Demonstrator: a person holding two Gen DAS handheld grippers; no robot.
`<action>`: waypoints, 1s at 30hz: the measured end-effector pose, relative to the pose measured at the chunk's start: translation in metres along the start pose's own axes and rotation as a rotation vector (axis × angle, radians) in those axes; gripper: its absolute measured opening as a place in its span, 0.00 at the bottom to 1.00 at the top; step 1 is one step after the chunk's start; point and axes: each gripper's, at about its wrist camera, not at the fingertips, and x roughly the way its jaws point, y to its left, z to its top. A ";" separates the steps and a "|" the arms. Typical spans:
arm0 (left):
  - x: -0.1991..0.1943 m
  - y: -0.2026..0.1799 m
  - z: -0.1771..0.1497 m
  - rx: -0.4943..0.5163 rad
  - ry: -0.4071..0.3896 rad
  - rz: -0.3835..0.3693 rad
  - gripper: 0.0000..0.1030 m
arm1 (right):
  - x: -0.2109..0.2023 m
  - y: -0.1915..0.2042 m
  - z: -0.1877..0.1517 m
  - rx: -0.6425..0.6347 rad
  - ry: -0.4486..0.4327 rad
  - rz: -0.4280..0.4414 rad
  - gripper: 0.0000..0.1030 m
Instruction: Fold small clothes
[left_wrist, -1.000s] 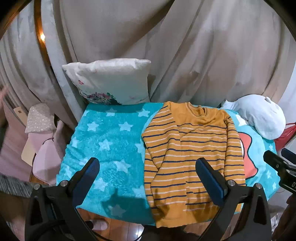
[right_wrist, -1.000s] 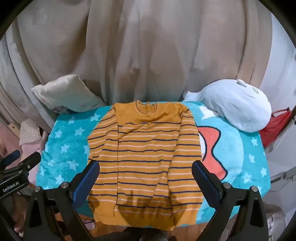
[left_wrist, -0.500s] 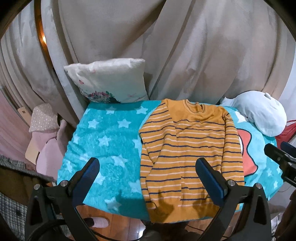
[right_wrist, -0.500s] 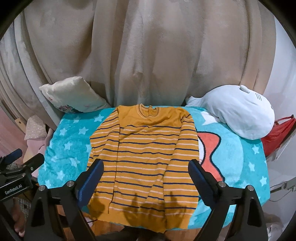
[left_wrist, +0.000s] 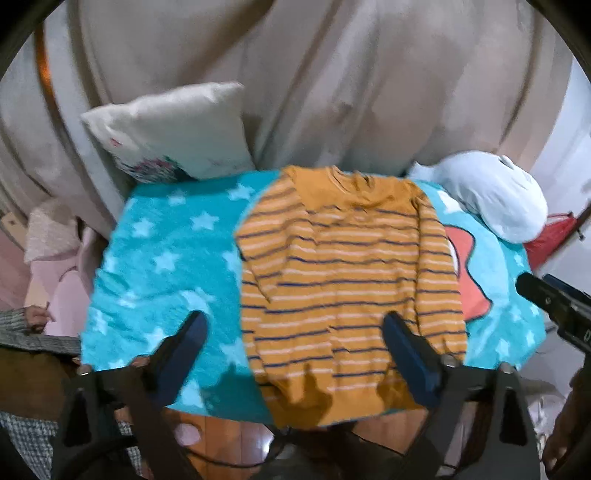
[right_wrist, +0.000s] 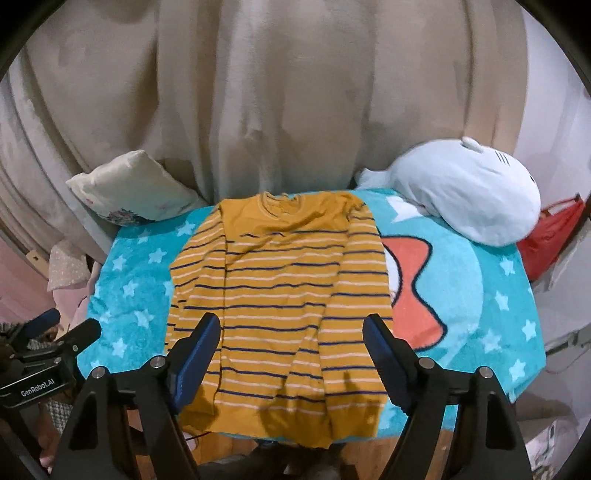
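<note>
Sweater (right_wrist: 280, 295): one, mustard with navy and pale stripes, lying flat on the teal star blanket (right_wrist: 480, 295), collar at the far edge by the curtain (right_wrist: 258, 92), hem hanging just over the near edge. Both sleeves are laid in along the body.

Your left hand-held gripper (left_wrist: 291, 350) hovers above the near left part of the sweater, jaws closing with nothing pressed between them; one finger shows over the blanket, the other over the stripes. Your right hand-held gripper (right_wrist: 291, 350) hovers above the lower middle of the sweater, jaws likewise closing, empty, no pad on the cloth.

Step in hand, as I judge it: coming down to pinch the hem for a first fold. To do it well, set each hand-held gripper at its own hem corner, not mid-panel. Catch both layers and the sleeve cuff together. Lift evenly, so the stripes stay parallel and the fold lands square toward the collar.

Count:
- sweater, one
- hand-held grippers, two
- pillow (left_wrist: 173, 129), one, far left
- white plush (right_wrist: 469, 188), one, far right
- blanket, one
- red bag (right_wrist: 550, 236), one, beyond the right edge
</note>
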 end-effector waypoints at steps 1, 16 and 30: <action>0.002 -0.002 0.000 0.007 0.003 -0.001 0.85 | 0.001 -0.002 0.000 0.007 0.006 0.003 0.81; 0.030 -0.056 -0.020 0.117 0.058 -0.217 0.85 | 0.001 -0.072 0.002 0.167 0.042 0.014 0.81; 0.085 -0.184 -0.059 0.003 0.168 -0.156 0.79 | 0.089 -0.161 0.035 -0.038 0.214 0.256 0.76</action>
